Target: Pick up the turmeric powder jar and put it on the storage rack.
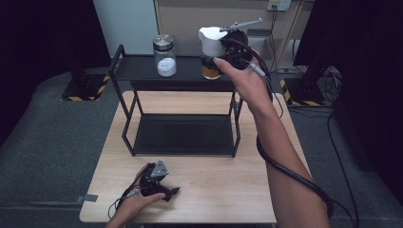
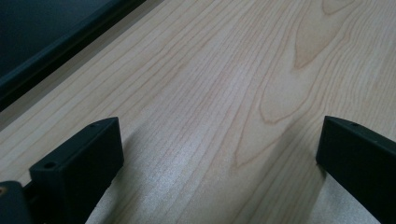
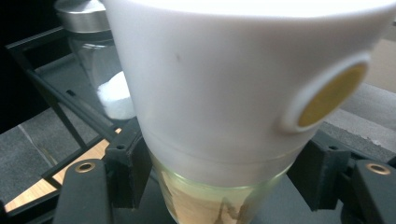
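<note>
The right gripper (image 1: 223, 50) has its fingers clamped on the white-lidded jar (image 1: 210, 47) at the rack's (image 1: 124, 61) top shelf, right end. The left gripper (image 1: 157, 183) rests on the near table (image 1: 228, 190), fingers wide apart, holding nothing.

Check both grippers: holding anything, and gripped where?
The right gripper is shut on the white-capped jar, jaws clamping its glass body just under the cap, over the black shelf. The left gripper is open on the table, holding nothing.
</note>
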A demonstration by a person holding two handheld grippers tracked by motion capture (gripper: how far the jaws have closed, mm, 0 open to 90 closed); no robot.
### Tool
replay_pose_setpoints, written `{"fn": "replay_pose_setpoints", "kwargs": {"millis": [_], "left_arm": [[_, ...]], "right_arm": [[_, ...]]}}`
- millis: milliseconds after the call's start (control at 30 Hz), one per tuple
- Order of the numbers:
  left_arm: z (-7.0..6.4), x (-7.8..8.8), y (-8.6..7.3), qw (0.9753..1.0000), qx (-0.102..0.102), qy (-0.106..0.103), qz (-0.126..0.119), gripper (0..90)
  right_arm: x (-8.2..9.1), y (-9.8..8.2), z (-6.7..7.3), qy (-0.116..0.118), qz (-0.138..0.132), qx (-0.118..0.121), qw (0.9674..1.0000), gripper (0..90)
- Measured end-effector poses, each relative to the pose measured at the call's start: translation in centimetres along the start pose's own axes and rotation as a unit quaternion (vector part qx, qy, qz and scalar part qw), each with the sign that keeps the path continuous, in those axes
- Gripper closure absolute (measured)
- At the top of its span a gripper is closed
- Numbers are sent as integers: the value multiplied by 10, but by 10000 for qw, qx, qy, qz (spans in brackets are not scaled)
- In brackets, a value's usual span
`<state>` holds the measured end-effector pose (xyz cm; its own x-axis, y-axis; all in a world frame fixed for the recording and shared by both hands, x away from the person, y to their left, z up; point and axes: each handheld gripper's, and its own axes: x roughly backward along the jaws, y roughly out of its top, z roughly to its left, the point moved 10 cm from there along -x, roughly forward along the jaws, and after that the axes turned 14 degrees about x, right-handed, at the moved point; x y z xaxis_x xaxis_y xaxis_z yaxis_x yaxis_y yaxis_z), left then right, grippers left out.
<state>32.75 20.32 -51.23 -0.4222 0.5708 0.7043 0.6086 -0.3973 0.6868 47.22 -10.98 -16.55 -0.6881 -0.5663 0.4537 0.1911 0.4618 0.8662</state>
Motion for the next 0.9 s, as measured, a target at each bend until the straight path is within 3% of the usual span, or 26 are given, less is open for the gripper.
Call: {"fn": "replay_pose_setpoints", "kwargs": {"millis": [333, 900], "left_arm": [[0, 0, 0, 10000, -13, -12, 4, 0], [0, 0, 0, 10000, -22, -14, 6, 0]], "right_arm": [[-16, 2, -2, -30, 74, -12, 10000, 317], [-25, -3, -7, -57, 157, -36, 9999, 317]]}}
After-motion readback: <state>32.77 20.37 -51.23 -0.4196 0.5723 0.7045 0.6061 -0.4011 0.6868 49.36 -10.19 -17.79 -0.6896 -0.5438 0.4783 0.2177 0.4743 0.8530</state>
